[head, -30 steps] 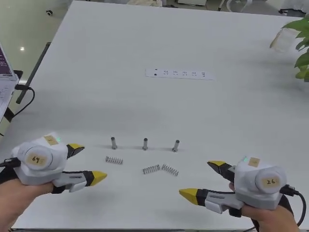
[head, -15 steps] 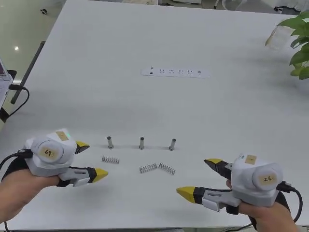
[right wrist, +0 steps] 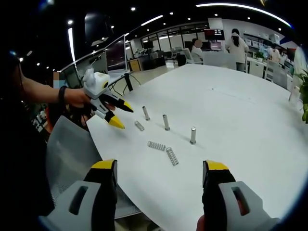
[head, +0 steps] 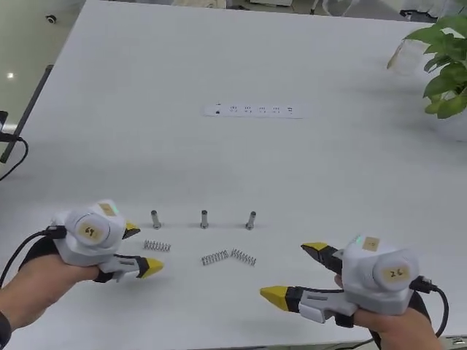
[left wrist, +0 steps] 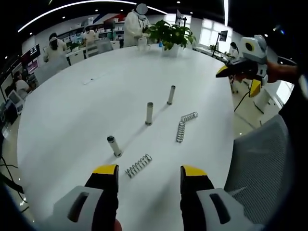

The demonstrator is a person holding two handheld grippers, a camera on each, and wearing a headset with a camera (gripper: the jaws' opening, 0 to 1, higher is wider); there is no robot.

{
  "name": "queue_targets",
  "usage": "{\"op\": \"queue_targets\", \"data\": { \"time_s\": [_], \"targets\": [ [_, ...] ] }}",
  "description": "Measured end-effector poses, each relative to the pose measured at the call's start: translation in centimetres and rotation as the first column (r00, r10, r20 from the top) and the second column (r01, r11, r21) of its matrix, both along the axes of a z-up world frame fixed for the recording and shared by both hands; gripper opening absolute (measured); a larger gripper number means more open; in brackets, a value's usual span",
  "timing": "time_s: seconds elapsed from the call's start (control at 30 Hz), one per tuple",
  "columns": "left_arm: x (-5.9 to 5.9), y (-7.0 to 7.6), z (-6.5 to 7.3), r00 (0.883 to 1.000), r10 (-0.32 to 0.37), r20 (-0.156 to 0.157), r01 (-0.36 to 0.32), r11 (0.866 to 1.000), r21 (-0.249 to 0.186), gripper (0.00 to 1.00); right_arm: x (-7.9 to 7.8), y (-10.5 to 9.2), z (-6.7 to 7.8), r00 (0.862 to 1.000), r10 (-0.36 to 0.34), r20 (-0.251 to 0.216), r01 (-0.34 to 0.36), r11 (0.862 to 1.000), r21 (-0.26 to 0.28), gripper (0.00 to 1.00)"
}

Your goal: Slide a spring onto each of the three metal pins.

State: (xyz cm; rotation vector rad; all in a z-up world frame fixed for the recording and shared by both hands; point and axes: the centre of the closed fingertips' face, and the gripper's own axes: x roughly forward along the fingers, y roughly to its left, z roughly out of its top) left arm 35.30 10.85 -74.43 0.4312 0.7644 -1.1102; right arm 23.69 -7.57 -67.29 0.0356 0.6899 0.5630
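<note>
Three short metal pins stand upright in a row on the white table: left pin [head: 155,219], middle pin [head: 204,218], right pin [head: 251,220]. Three springs lie flat in front of them: one spring [head: 156,246] near the left pin, two more [head: 214,257] [head: 244,257] touching end to end in a shallow V. My left gripper [head: 144,249] is open just left of the first spring [left wrist: 138,165], nothing between its jaws. My right gripper [head: 295,273] is open at the front right, apart from the springs [right wrist: 172,156].
A white power strip [head: 253,110] lies in the middle of the table. A green plant [head: 441,62] stands at the far right. A black cable [head: 14,164] hangs off the left edge. A grey chair back [left wrist: 260,168] is near the table's front edge. People stand in the background.
My left gripper has moved right, closer to the left spring. The head camera has shifted, so the whole scene sits further left. Pins and springs lie as before.
</note>
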Motion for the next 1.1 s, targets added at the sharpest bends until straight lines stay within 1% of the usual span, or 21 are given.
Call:
{"op": "queue_targets", "data": {
  "time_s": [0.17,0.3,0.43,0.53,0.7,0.77,0.83,1.1],
  "targets": [
    [0.2,-0.5,-0.8,1.000,-0.011,-0.008,0.011,1.000,0.014,0.44,0.0,-0.3,0.0,1.000,-0.003,-0.001,0.003,1.000,-0.003,0.71],
    [0.4,-0.8,-1.9,1.000,-0.014,-0.028,0.015,1.000,0.027,0.43,0.0,-0.5,0.0,1.000,-0.007,-0.002,0.007,1.000,-0.003,0.70],
    [0.5,-0.9,-2.3,0.999,-0.019,-0.037,0.021,0.999,0.034,0.41,-0.1,-0.6,-0.1,1.000,-0.011,-0.007,0.011,1.000,-0.007,0.70],
    [0.8,-0.8,-2.8,0.999,-0.017,-0.050,0.019,0.999,0.042,0.41,-0.2,-0.7,-0.2,1.000,-0.016,-0.011,0.016,1.000,-0.006,0.70],
    [0.9,-0.6,-3.3,0.998,-0.023,-0.060,0.027,0.998,0.055,0.38,-0.4,-0.8,-0.4,1.000,-0.018,-0.015,0.018,1.000,-0.005,0.69],
    [1.0,-0.5,-3.4,0.998,-0.030,-0.058,0.034,0.997,0.065,0.38,-0.4,-0.8,-0.4,1.000,-0.022,-0.015,0.022,1.000,-0.005,0.69],
    [0.9,-0.6,-3.5,0.997,-0.036,-0.061,0.040,0.997,0.064,0.37,-0.3,-0.8,-0.4,1.000,-0.022,-0.015,0.022,1.000,-0.003,0.69],
    [0.7,-0.6,-3.8,0.995,-0.079,-0.053,0.084,0.992,0.095,0.33,-0.2,-0.7,-0.3,1.000,-0.017,-0.015,0.017,1.000,-0.004,0.68]
  ]
}}
